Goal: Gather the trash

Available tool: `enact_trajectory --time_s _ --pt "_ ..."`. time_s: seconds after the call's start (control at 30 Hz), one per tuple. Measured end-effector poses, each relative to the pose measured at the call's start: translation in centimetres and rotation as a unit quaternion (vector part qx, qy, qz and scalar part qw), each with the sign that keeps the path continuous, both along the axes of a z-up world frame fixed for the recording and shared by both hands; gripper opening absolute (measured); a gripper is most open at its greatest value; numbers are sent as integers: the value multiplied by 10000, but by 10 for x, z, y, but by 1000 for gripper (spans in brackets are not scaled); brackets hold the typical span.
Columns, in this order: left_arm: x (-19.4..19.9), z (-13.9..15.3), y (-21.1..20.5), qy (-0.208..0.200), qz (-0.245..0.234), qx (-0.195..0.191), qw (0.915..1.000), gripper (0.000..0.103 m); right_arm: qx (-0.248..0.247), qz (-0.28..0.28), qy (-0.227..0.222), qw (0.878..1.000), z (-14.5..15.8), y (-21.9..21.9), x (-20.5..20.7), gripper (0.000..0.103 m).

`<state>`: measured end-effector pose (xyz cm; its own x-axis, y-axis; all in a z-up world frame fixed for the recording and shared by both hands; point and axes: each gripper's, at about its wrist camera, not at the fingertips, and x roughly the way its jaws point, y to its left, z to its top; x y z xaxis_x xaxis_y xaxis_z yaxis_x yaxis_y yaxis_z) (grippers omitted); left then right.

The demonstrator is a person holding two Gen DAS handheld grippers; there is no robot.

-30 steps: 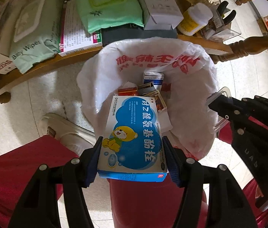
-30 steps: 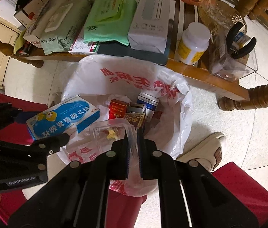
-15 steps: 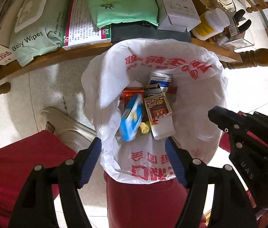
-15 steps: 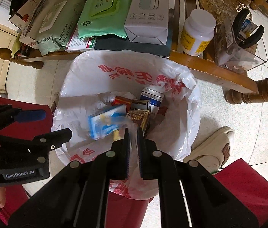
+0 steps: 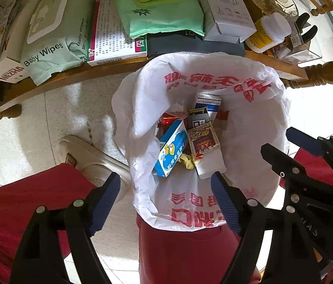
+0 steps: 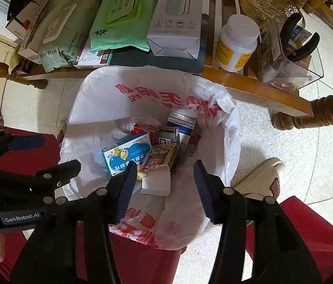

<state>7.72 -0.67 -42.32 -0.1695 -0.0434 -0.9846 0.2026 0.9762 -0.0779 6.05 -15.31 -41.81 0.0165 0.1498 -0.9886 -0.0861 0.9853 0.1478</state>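
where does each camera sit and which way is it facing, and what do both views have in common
Left wrist: on the left gripper, facing straight down into the white trash bag; jaws opening, nothing between them; right gripper at the right edge, red trouser legs and a slipper below.
Right wrist: on the right gripper, facing down into the same trash bag; jaws opening, empty; left gripper at the left, slipper at the right.
Shared: the bag, the blue box inside it, the cluttered wooden table.

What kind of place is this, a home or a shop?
Most likely a room in a home. A low wooden table holds baby wipes, a pill bottle and boxes. Beside it on the tiled floor stands a red bin lined with a white plastic bag, and a slippered foot shows.
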Motion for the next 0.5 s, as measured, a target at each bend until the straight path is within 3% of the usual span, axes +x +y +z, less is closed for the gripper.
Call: enact_trajectory --time_s 0.5 --pt "-17 38 -8 -696 -192 278 9970 78 -122 -391 -74 9991 26 -7 -22 57"
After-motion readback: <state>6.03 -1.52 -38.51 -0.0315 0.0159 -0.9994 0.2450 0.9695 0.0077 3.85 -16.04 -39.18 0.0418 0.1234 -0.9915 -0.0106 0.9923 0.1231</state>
